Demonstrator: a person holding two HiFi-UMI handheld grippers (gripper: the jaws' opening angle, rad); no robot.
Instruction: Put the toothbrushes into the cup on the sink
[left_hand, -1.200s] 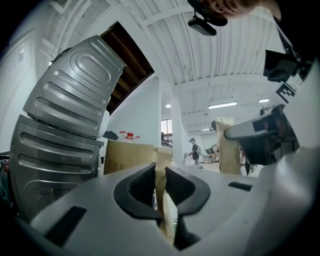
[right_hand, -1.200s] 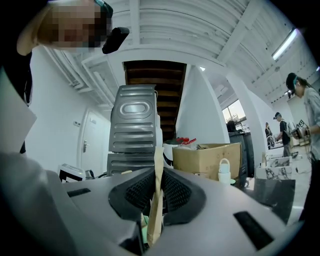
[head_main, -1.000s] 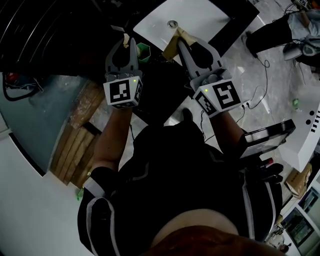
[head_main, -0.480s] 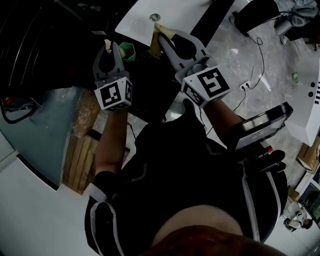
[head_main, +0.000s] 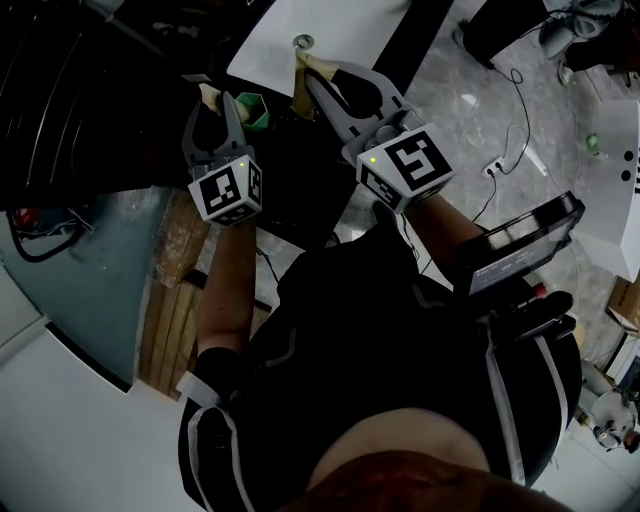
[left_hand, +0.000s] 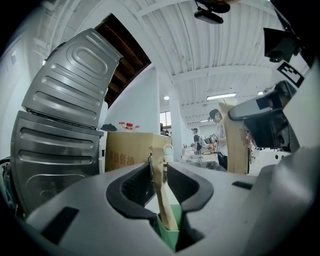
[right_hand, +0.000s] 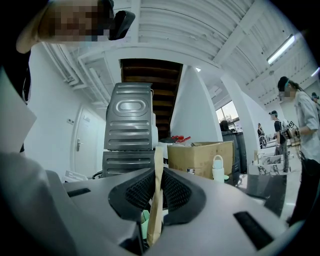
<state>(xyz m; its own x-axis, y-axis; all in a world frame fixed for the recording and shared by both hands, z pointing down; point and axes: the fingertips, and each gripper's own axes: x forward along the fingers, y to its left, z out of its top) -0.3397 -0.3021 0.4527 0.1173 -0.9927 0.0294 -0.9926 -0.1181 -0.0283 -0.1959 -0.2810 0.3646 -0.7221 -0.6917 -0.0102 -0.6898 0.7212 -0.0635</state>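
Note:
A green cup (head_main: 252, 110) stands on the dark counter beside the white sink (head_main: 340, 20). My left gripper (head_main: 212, 105) hangs over it. In the left gripper view a tan paper-wrapped toothbrush (left_hand: 162, 195) stands between the opening jaws of that gripper (left_hand: 159, 172). Its lower end is inside the cup (left_hand: 172, 235), and a gap shows beside it. My right gripper (head_main: 315, 75) is shut on a second wrapped toothbrush (head_main: 300, 82) near the sink's edge. In the right gripper view that gripper's (right_hand: 156, 187) pads press both sides of this toothbrush (right_hand: 156, 205), with a bit of pale green (right_hand: 143, 220) below.
The sink's drain (head_main: 303, 42) lies just beyond the right gripper. A ribbed metal appliance (left_hand: 60, 125) and a cardboard box (left_hand: 127, 155) stand ahead. Wooden slats (head_main: 170, 300) lie on the floor at left, cables (head_main: 510, 110) at right. People (right_hand: 300, 125) stand far off.
The head view has shifted, so both grippers, the cup and the sink sit further left in it. The grippers keep much the same places by the cup and sink.

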